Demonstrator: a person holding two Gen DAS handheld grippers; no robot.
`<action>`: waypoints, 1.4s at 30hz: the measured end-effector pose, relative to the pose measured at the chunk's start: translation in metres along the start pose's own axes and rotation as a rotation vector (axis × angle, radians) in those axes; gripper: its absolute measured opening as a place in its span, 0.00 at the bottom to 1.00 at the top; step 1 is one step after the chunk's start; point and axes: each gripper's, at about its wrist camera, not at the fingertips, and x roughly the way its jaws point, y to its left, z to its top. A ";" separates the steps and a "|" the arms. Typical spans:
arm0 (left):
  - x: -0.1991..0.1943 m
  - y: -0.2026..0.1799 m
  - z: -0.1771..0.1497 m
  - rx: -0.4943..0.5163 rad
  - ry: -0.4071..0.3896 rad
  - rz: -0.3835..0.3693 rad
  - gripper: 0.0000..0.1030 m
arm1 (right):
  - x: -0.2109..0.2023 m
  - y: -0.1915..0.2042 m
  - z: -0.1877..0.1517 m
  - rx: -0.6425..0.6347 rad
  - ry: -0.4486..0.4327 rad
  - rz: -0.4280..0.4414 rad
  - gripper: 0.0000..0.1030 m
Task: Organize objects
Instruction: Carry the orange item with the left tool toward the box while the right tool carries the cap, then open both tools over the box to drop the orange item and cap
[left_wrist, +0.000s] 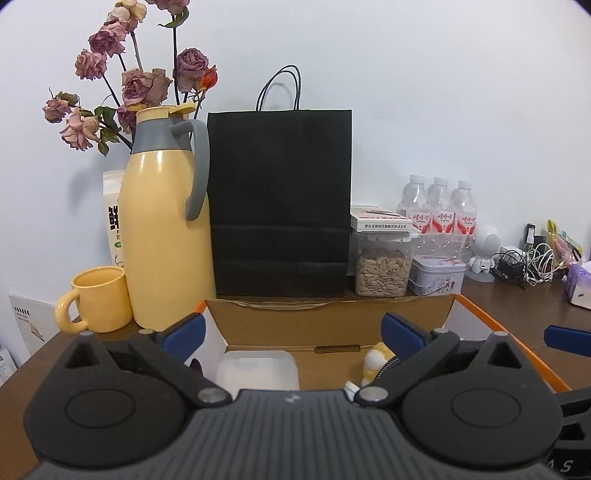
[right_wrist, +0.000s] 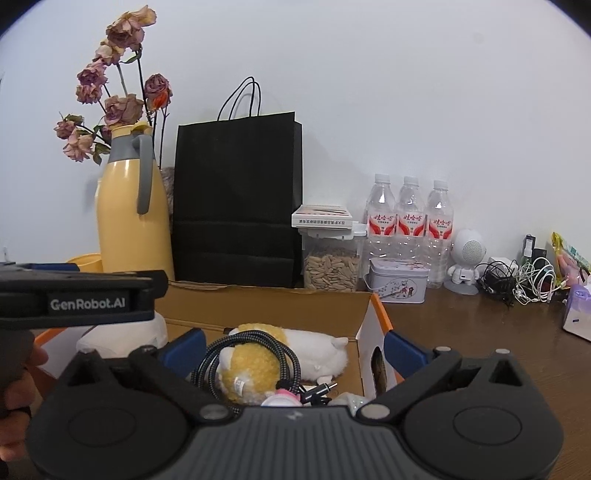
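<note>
both grippers: left gripper (left_wrist: 293, 332) and right gripper (right_wrist: 293, 349) spread wide, nothing held | stuff: plush toy (right_wrist: 280, 350) and braided cable (right_wrist: 221, 354) sit inside the cardboard box (right_wrist: 280, 308) | tip: honestly go for the plush inside the box first, drop in straight, clear of the box wall

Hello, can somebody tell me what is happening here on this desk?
A person holds a gripper in each hand over an open cardboard box on a wooden desk, sorting loose things into it. The left gripper and the right gripper are both open and hold nothing. Inside the box lie a plush toy, a braided cable and a white plastic container. Behind the box stand a yellow thermos, a black paper bag and three water bottles.
</note>
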 end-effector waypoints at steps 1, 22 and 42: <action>0.000 0.000 0.000 -0.003 0.002 -0.003 1.00 | 0.000 0.000 0.000 0.000 0.000 -0.001 1.00; -0.028 0.015 -0.015 -0.022 -0.009 -0.056 1.00 | -0.025 -0.007 -0.005 -0.020 -0.027 -0.023 1.00; -0.077 0.025 -0.060 0.056 0.093 -0.144 1.00 | -0.080 -0.022 -0.057 -0.064 0.071 -0.017 1.00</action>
